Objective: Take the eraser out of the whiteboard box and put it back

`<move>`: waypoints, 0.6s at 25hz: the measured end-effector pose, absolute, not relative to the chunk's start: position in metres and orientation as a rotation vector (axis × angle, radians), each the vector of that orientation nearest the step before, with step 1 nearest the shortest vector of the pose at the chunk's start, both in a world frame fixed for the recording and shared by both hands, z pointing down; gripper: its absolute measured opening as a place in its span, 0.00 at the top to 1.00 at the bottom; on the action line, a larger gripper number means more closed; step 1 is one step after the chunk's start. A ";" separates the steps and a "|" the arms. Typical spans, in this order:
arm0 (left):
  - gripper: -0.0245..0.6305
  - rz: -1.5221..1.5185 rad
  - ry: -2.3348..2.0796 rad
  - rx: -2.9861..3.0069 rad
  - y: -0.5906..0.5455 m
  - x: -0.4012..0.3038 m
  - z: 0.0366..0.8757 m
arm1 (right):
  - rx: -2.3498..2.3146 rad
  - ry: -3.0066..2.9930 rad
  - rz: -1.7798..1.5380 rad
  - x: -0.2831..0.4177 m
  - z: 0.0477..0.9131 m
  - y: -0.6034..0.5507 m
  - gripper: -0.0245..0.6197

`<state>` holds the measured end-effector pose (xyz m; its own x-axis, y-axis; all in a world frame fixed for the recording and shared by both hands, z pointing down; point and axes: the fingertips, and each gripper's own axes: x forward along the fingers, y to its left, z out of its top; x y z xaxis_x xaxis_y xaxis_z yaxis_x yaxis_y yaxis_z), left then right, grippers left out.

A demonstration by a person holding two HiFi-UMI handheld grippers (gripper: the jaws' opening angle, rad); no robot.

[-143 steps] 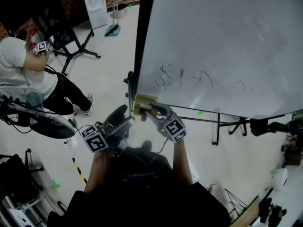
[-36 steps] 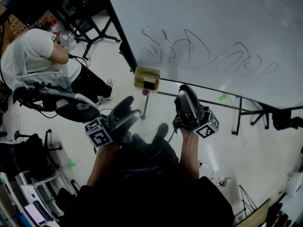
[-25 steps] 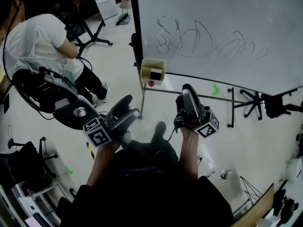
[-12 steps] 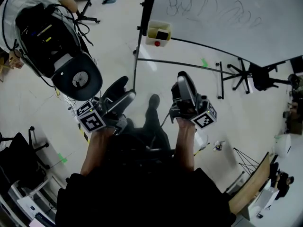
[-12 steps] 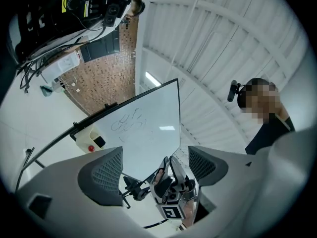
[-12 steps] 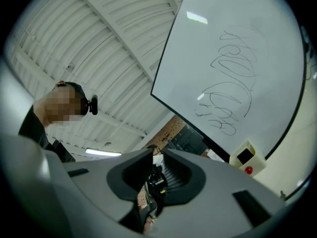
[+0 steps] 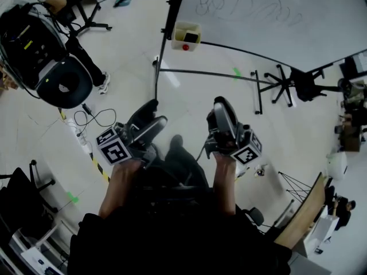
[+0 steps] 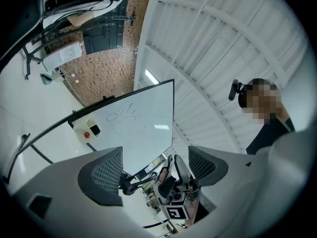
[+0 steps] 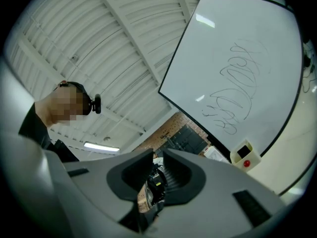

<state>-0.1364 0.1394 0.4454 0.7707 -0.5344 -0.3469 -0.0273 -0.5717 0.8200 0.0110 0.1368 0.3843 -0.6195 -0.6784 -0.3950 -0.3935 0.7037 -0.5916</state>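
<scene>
Head view puts the eraser (image 7: 191, 37) in the whiteboard box (image 7: 182, 30), well apart from us. Our left gripper (image 7: 156, 113) has wide, empty jaws; our right gripper (image 7: 221, 103) has narrow, empty ones. For another reach we should step close, face the box squarely and widen the jaws first.

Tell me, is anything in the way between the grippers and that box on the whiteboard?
Nothing visible. Both gripper views show the whiteboard box unblocked across open air. The left gripper and right gripper are simply well back from it.
</scene>
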 end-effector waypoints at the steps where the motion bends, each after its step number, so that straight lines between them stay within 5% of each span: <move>1: 0.34 -0.737 -0.416 2.083 0.142 -0.135 0.445 | -0.806 2.300 -0.621 0.011 0.385 0.140 0.84; 15: 0.34 -0.720 -0.415 2.119 0.174 -0.082 0.426 | -0.685 2.331 -0.641 0.033 0.371 0.178 0.84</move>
<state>-0.0821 0.1741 0.4260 0.7802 -0.5204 -0.3471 -0.0386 -0.5939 0.8036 0.0332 0.1783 0.3711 -0.6745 -0.6072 -0.4198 -0.3071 0.7480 -0.5884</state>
